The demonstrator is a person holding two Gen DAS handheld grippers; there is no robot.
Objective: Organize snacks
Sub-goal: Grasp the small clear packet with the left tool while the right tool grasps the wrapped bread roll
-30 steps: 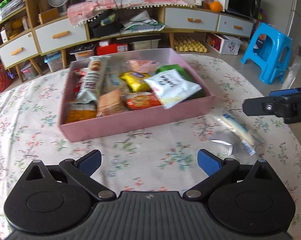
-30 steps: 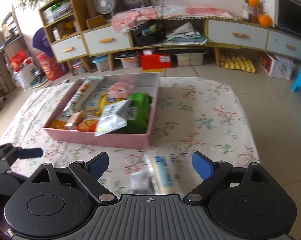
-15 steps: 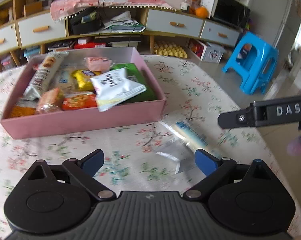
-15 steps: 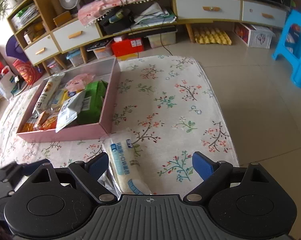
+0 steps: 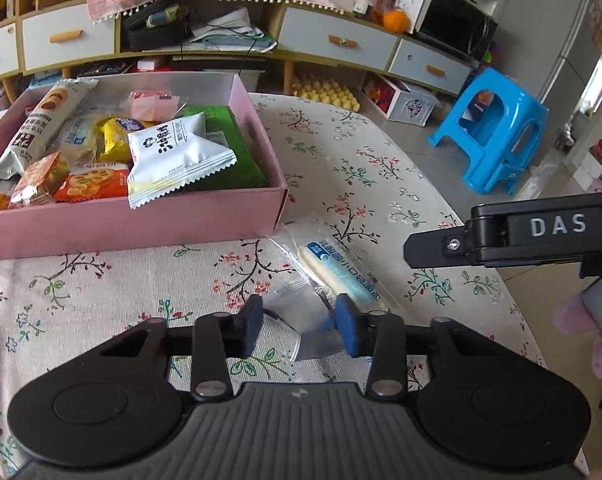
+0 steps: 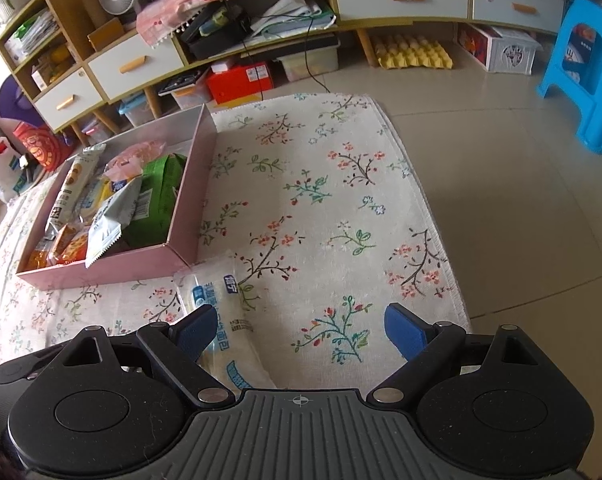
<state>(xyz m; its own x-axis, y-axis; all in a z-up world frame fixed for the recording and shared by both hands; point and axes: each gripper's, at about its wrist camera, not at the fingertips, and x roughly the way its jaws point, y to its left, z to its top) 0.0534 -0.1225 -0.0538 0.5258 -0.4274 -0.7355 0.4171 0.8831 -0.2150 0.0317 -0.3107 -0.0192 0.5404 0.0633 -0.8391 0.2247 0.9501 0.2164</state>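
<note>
closing on the clear tail of the packet (image 5: 333,268), the left gripper (image 5: 301,322) had just been drawing its jaws in, with the crinkled wrapper end between the blue pads (image 5: 347,328). they stood narrow but not fully together, and whether the pads already pinched the film could not be told from the left wrist view. the packet itself, a pale bar in a see-through sleeve with blue print, lay flat on the flowered cloth (image 5: 381,168), just off the near right corner of the pink box (image 5: 133,224) and outside it. the box already held a heap of other snacks.

the right gripper (image 6: 301,330) hung wide open with nothing in it, its left pad (image 6: 195,330) over the packet's edge (image 6: 221,300) and its right pad over bare cloth.

to do this step well, the pinch probably needed to take the flat seal rather than the loose film alone, since thin plastic would likely slip or stretch. a grip at one end would let the bar dangle, so a slow lift seemed wise, clearing the box wall before moving over it. the right gripper looked best kept clear, or used to steady the far end. free room in the box looked scarce.
</note>
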